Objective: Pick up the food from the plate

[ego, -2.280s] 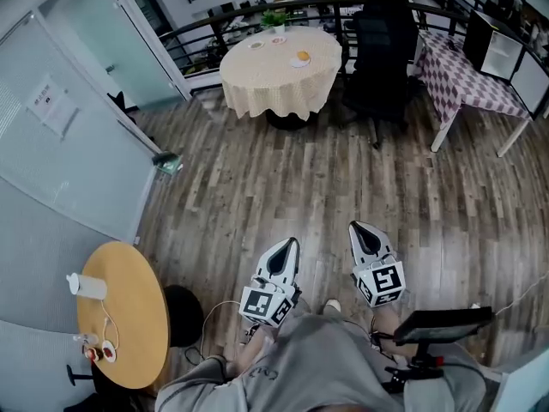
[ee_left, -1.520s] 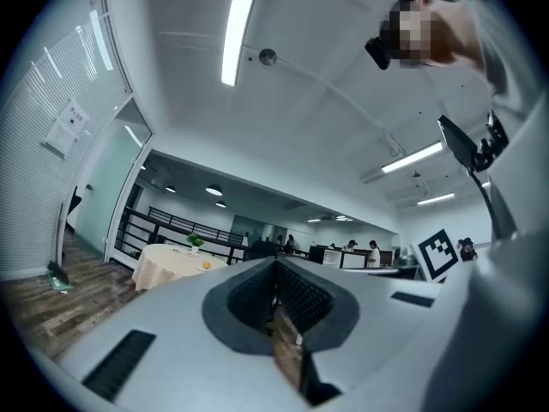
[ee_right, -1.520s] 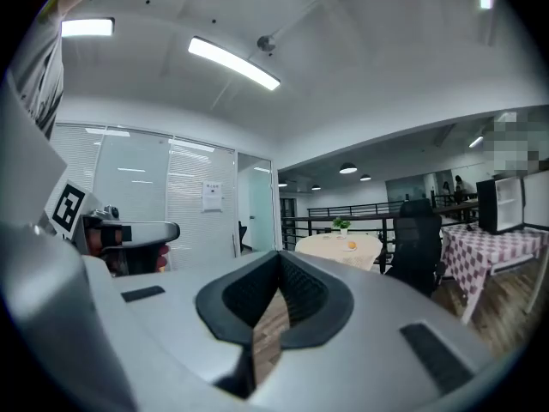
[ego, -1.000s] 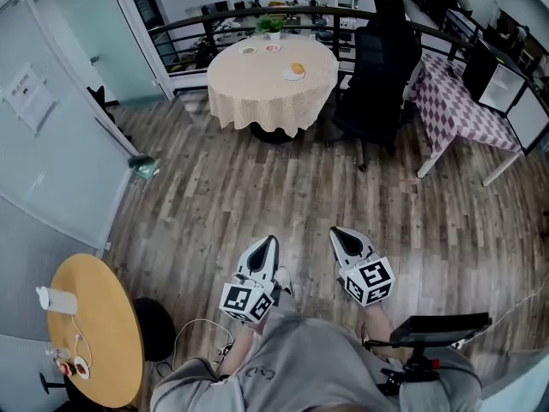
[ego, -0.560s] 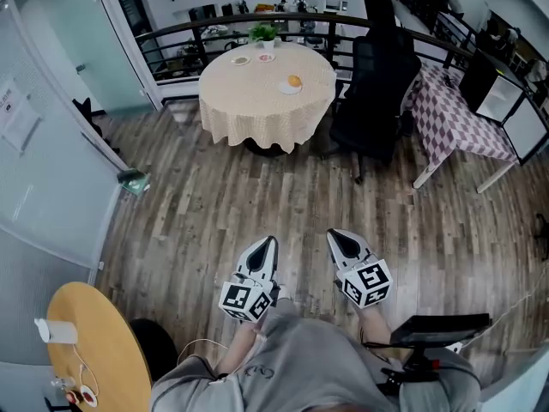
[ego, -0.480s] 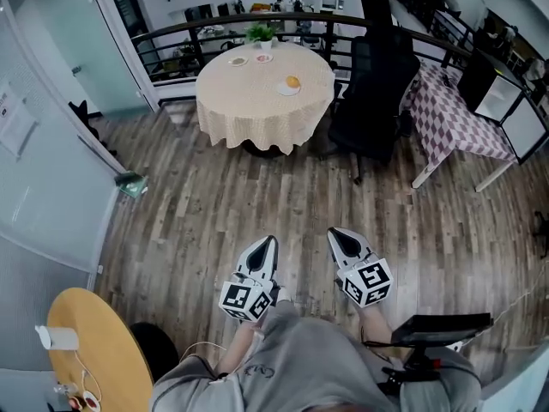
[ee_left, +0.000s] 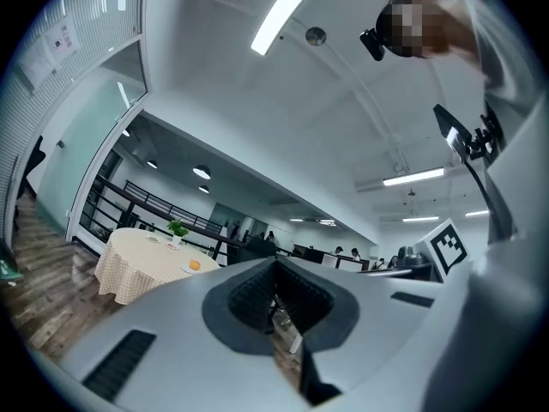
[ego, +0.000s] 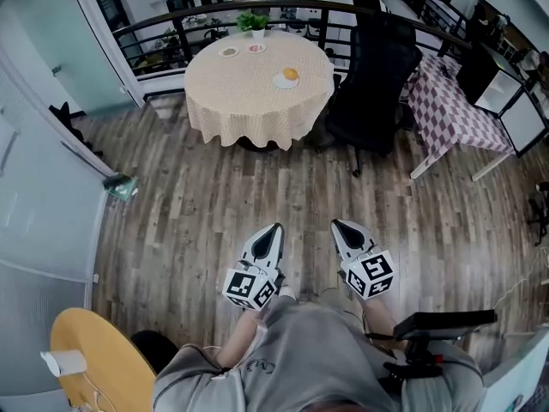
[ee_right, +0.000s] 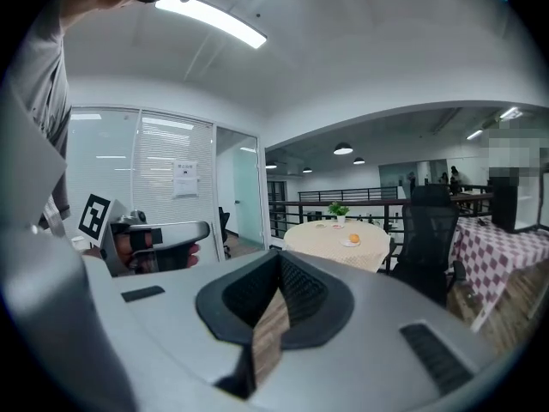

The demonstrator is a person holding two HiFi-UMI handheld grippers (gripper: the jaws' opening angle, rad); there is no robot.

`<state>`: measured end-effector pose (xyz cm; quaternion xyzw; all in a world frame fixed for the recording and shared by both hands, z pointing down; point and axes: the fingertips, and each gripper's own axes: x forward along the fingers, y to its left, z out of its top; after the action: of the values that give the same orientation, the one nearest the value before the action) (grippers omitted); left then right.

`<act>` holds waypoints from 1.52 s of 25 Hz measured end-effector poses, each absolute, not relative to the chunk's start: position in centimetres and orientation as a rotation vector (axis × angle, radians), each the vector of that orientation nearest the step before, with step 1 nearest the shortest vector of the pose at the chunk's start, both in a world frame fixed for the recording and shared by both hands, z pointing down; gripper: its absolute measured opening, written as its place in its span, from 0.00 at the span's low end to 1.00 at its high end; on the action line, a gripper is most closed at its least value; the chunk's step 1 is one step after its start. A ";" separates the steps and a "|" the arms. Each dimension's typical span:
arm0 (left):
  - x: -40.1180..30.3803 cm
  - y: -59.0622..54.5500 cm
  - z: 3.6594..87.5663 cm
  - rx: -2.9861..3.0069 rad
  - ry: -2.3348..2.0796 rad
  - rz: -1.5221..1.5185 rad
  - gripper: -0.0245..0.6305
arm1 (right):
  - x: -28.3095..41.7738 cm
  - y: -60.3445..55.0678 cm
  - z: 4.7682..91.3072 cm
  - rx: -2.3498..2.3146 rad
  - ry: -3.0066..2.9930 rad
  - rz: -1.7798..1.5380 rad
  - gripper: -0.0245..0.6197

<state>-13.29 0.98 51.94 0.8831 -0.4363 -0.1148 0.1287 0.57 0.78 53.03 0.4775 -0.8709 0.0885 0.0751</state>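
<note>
Your left gripper [ego: 275, 228] and right gripper [ego: 337, 224] are both clenched on nothing, well short of the round table [ego: 249, 110]. The orange food [ego: 291, 74] sits on its plate [ego: 280, 83] on that table, far ahead of both.

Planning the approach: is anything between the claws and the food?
Nothing visible does: only floor lies between the left claw, the right claw and the table bearing the food; the chair stands beside it.

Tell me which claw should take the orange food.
Left, probably. Both claws are shut, empty, far off; the food lies nearly straight ahead of the left claw, while the black chair crowds the path of the right claw.
</note>
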 end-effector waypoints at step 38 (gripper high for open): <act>-15.6 -42.1 51.1 2.471 -1.553 -0.266 0.03 | -1.9 -46.7 54.3 1.210 -2.786 0.290 0.05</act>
<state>-15.61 -42.08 51.15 0.8385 -0.5270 -0.0902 0.1052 -1.87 -46.73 54.31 0.3961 -0.9122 0.0948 0.0452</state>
